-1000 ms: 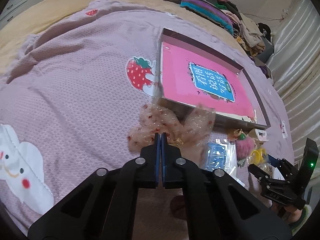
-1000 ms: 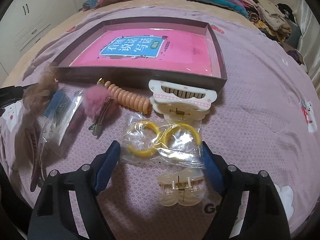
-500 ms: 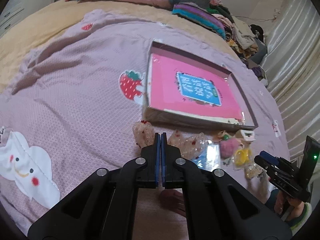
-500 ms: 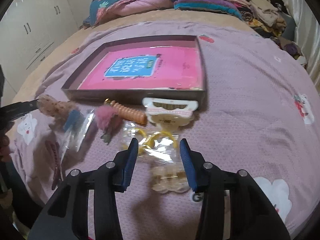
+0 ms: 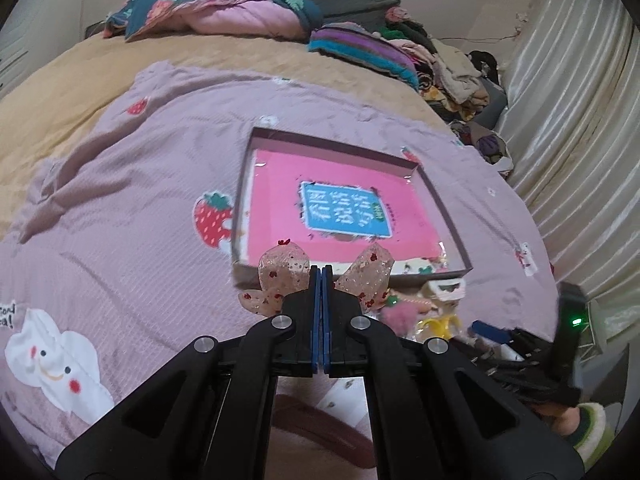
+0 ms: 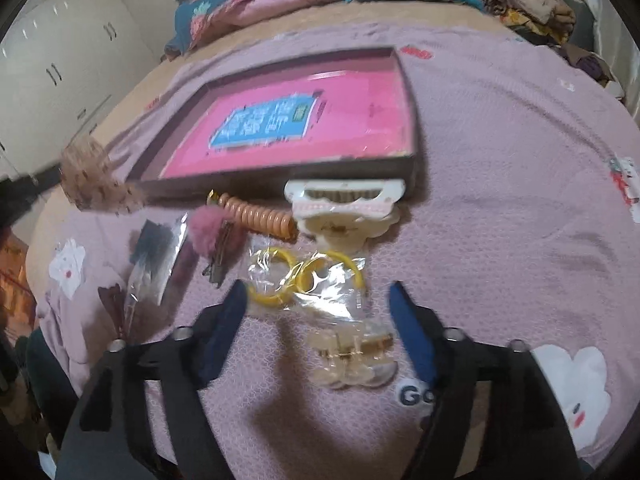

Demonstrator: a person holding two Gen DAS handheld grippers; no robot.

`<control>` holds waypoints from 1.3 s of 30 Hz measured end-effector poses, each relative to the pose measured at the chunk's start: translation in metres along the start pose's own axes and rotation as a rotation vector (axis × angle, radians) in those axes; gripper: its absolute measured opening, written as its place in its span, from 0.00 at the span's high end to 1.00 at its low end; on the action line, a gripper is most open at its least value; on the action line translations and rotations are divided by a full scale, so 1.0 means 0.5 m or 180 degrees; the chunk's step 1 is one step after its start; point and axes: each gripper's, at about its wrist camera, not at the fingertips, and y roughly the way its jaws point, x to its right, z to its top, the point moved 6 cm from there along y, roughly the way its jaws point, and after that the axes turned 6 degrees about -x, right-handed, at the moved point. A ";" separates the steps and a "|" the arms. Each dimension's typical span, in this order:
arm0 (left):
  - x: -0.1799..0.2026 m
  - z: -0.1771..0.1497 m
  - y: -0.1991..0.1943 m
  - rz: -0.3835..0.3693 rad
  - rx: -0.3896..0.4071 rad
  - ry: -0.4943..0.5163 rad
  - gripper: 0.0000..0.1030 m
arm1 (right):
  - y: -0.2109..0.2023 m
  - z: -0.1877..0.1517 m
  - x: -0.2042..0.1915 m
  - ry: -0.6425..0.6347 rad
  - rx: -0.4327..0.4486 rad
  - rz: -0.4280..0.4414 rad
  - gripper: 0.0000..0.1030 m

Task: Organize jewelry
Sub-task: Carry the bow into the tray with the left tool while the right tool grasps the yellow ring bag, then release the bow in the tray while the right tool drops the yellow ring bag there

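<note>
The left gripper [image 5: 321,270] has its fingers pressed together on the middle of a sheer pink bow [image 5: 362,276] dotted with red flowers, whose two loops fan out on either side of the fingertips, lifted above the bed just short of the near wall of the shallow dark box [image 5: 348,270]. The right gripper [image 6: 318,292] has its fingers spread wide with nothing between them, hanging over a clear packet of yellow hoops [image 6: 308,276] and a translucent claw clip [image 6: 352,356] lying nearest to it. Closer to the box, a cream claw clip [image 6: 344,204] lies against its near wall, with an orange spiral hair tie [image 6: 256,216] beside it, then a pink pompom clip [image 6: 208,228] and a blue item in a clear sleeve [image 6: 154,264] further left. The box holds a pink card with a blue label [image 6: 268,120]. Everything rests on a mauve blanket [image 6: 500,200] printed with strawberries and clouds.
</note>
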 end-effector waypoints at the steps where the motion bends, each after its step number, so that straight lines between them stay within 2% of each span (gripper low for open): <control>1: 0.006 0.003 0.001 -0.0020 0.0004 0.0013 1.00 | 0.008 0.001 -0.003 -0.0015 -0.0013 -0.0025 0.25; 3: 0.019 0.010 0.002 -0.0042 0.0018 0.0047 1.00 | 0.033 -0.001 -0.016 -0.0122 -0.0092 -0.0127 0.24; 6: 0.037 0.019 0.000 -0.0072 0.0036 0.0097 1.00 | 0.051 0.002 -0.032 -0.0241 -0.0046 -0.0255 0.22; 11: 0.070 0.045 -0.002 -0.0119 0.0097 0.0192 1.00 | 0.057 0.002 -0.040 -0.0360 0.0050 -0.0379 0.32; 13: 0.080 0.058 -0.001 -0.0131 0.0125 0.0220 1.00 | 0.049 0.000 -0.034 -0.0328 0.0072 -0.0324 0.35; 15: 0.090 0.073 0.004 -0.0140 0.0142 0.0251 1.00 | 0.037 0.001 -0.022 -0.0272 0.0116 -0.0311 0.56; 22: 0.112 0.103 0.028 -0.0198 0.0140 0.0281 1.00 | 0.017 0.004 -0.011 -0.0228 0.0109 -0.0128 0.60; 25: 0.116 0.107 0.036 -0.0224 0.0128 0.0284 1.00 | 0.005 0.005 -0.017 -0.0220 0.0135 -0.0029 0.68; 29: 0.118 0.116 0.048 -0.0242 0.0111 0.0286 1.00 | -0.016 0.010 -0.022 -0.0242 0.0201 0.0020 0.70; 30: 0.116 0.119 0.051 -0.0241 0.0110 0.0282 1.00 | -0.021 0.012 -0.023 -0.0239 0.0214 0.0031 0.73; 31: 0.115 0.123 0.053 -0.0240 0.0111 0.0278 1.00 | -0.027 0.013 -0.025 -0.0239 0.0228 0.0046 0.86; 33: 0.110 0.128 0.053 -0.0236 0.0124 0.0264 1.00 | -0.043 0.021 -0.030 -0.0257 0.0274 0.0107 0.86; 36: 0.103 0.140 0.063 -0.0222 0.0122 0.0241 1.00 | -0.067 0.042 -0.040 -0.0390 0.0373 -0.0009 0.88; 39: 0.091 0.146 0.075 -0.0210 0.0109 0.0202 1.00 | -0.079 0.055 -0.045 -0.0442 0.0409 -0.0002 0.90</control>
